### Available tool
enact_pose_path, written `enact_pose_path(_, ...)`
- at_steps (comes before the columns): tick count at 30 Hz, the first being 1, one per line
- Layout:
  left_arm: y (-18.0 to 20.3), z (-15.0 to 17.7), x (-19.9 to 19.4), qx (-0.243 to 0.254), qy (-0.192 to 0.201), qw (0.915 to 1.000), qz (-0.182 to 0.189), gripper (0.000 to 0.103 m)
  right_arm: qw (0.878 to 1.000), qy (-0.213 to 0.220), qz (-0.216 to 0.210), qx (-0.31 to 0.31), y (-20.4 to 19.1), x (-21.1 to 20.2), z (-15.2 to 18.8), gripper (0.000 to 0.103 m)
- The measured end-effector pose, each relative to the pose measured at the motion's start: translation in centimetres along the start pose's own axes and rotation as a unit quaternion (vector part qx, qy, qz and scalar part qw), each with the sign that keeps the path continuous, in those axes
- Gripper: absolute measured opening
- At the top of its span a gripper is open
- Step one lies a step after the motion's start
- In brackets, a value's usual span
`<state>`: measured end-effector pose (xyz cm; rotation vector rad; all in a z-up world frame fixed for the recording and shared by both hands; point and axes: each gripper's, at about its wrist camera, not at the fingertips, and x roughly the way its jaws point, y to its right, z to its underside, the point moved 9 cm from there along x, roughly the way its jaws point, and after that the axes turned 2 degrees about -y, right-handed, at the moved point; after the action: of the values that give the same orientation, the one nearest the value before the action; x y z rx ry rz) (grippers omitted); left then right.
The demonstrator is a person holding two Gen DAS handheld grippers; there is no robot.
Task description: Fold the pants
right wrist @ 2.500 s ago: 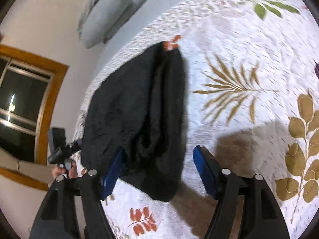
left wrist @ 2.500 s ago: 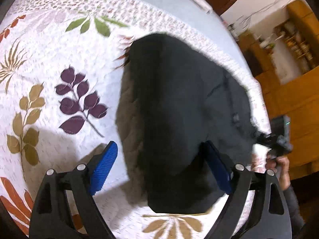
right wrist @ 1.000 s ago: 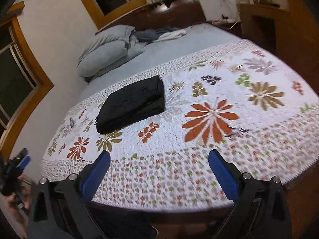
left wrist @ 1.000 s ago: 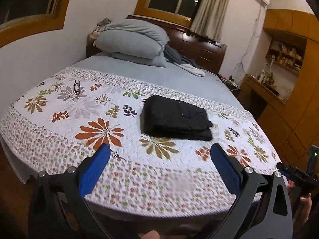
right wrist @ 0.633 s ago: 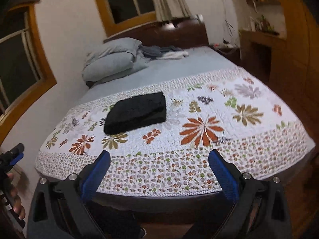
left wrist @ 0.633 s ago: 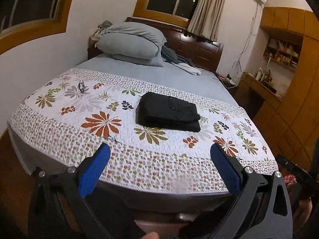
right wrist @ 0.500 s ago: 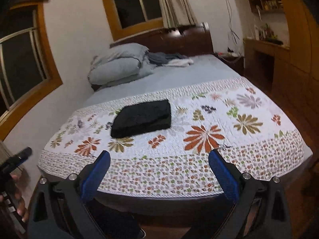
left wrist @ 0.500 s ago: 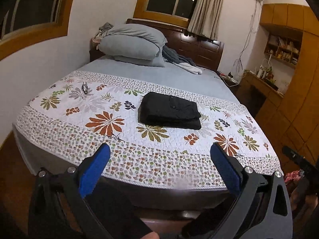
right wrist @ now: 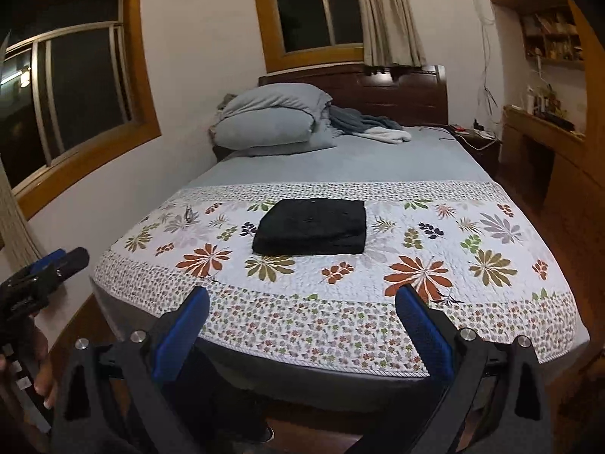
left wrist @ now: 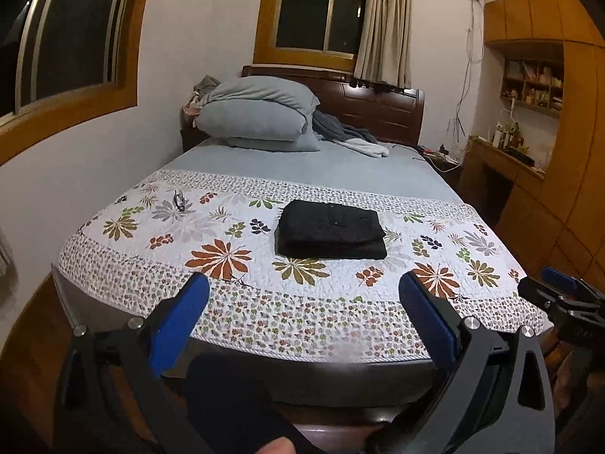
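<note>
pants (left wrist: pixel 331 230) folded in a flat stack mid-quilt (left wrist: pixel 234 302), long axis across the bed, straight ahead and well apart from both. left gripper (left wrist: pixel 302 317) and right gripper (right wrist: pixel 300 321) wide open, empty; neither clearly nearer.

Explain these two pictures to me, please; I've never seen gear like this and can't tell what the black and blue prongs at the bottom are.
There is no robot. A person holds a pair of tongs in each hand, each with a wide-angle camera looking forward along its prongs. One picture looks out over the left tongs, the other over the right tongs. Both stand open, holding nothing, short of the foot of the bed. On the flowered quilt lie the black pants, folded into a neat rectangle. Grey pillows sit by the headboard. Each picture also catches the other tongs at its edge.
</note>
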<state>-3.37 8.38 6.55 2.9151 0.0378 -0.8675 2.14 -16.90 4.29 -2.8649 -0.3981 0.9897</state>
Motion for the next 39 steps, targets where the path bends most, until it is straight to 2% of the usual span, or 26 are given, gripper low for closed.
enact_pose_path(5,0.8,-0.2,0.0,-0.004,0.007,0.9998,0.019,0.100,1.000,0.000,-0.002,-0.012,-1.0,0.6,0.2,0.099)
enact_pose_path(7,0.8,-0.2,0.2,-0.003,0.007,0.9999,0.014,0.100,1.000,-0.003,-0.002,-0.013,-1.3,0.9,0.3,0.099)
enact_pose_path(10,0.5,0.0,0.6,0.000,0.008,0.9999,-0.013,0.100,1.000,-0.009,-0.003,-0.013,-1.5,1.7,0.4,0.099)
enact_pose_path(24,0.9,0.2,2.2,0.005,-0.005,1.0000,-0.007,0.100,1.000,-0.019,-0.004,-0.009,-1.0,3.5,1.0,0.099)
enact_pose_path(30,1.0,0.2,2.2,0.007,0.009,0.9998,-0.018,0.100,1.000,-0.024,0.003,-0.006,-0.6,4.2,1.6,0.099)
enact_pose_path(32,1.3,0.2,2.3,0.009,0.009,0.9999,-0.008,0.100,1.000,-0.025,0.001,-0.003,-0.5,4.3,1.7,0.099)
enact_pose_path(39,1.0,0.3,2.3,0.008,0.005,0.9996,-0.026,0.100,1.000,-0.022,0.000,0.001,-0.1,4.2,1.7,0.099)
